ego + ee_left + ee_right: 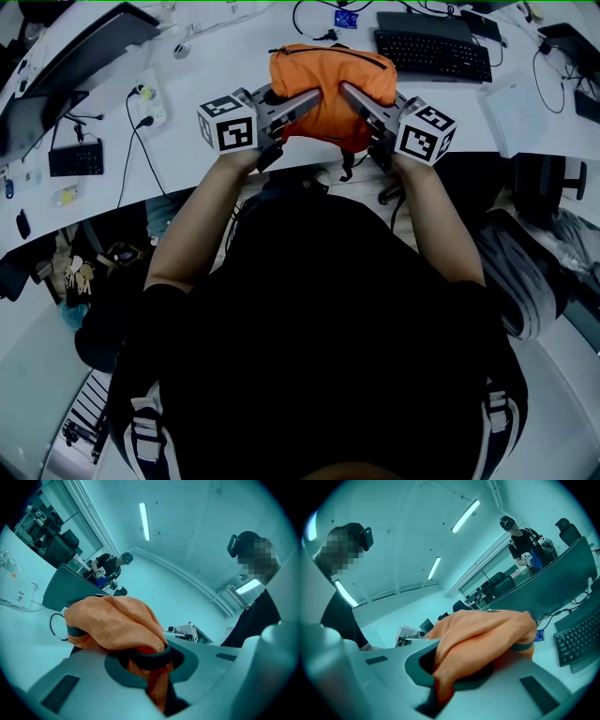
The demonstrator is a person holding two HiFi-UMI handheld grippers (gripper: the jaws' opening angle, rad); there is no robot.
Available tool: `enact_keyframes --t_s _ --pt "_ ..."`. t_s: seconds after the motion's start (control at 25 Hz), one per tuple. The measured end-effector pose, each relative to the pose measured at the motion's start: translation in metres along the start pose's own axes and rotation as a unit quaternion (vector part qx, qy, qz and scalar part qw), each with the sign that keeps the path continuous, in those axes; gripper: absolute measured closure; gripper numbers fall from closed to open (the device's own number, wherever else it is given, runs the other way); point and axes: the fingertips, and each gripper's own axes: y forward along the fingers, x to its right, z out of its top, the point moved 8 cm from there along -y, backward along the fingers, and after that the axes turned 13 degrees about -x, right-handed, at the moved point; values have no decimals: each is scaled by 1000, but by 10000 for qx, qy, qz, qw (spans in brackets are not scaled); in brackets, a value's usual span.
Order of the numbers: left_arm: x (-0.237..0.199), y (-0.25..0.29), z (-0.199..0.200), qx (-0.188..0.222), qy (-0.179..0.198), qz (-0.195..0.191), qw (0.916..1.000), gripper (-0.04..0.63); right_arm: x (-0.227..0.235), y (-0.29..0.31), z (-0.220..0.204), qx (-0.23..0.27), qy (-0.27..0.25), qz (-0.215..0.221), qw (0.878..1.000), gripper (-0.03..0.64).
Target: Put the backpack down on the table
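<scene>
Holding the orange backpack point(333, 66) over the table point(234, 56), left gripper point(305, 98) and right gripper point(354, 94) clamped on it, looks not down yet

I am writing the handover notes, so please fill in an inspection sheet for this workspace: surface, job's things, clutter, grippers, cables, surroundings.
Surface: white table, curved near edge.
Job's things: orange backpack at the near edge; contact with the table cannot be told.
Clutter: keyboard, power strip, dark screen at the left.
Grippers: left gripper and right gripper, each shut on backpack fabric.
Cables: black cable from the power strip; more cables behind the backpack.
Surroundings: another person at a far desk, ceiling lights.
</scene>
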Motion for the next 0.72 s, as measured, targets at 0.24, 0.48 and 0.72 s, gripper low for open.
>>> enact_keyframes --t_s 0.24,0.48,0.72 --pt "-25 1 3 -46 -159 -48 9999 522 19 15 3 -82 139 -28 9999 581" --pt "-39 3 2 -91 -265 -72 9996 522 29 23 2 -121 223 -26 9997 581" --pt "-51 6 2 -162 -385 -113 9991 522 40 29 -1 -139 377 -35 9992 581"
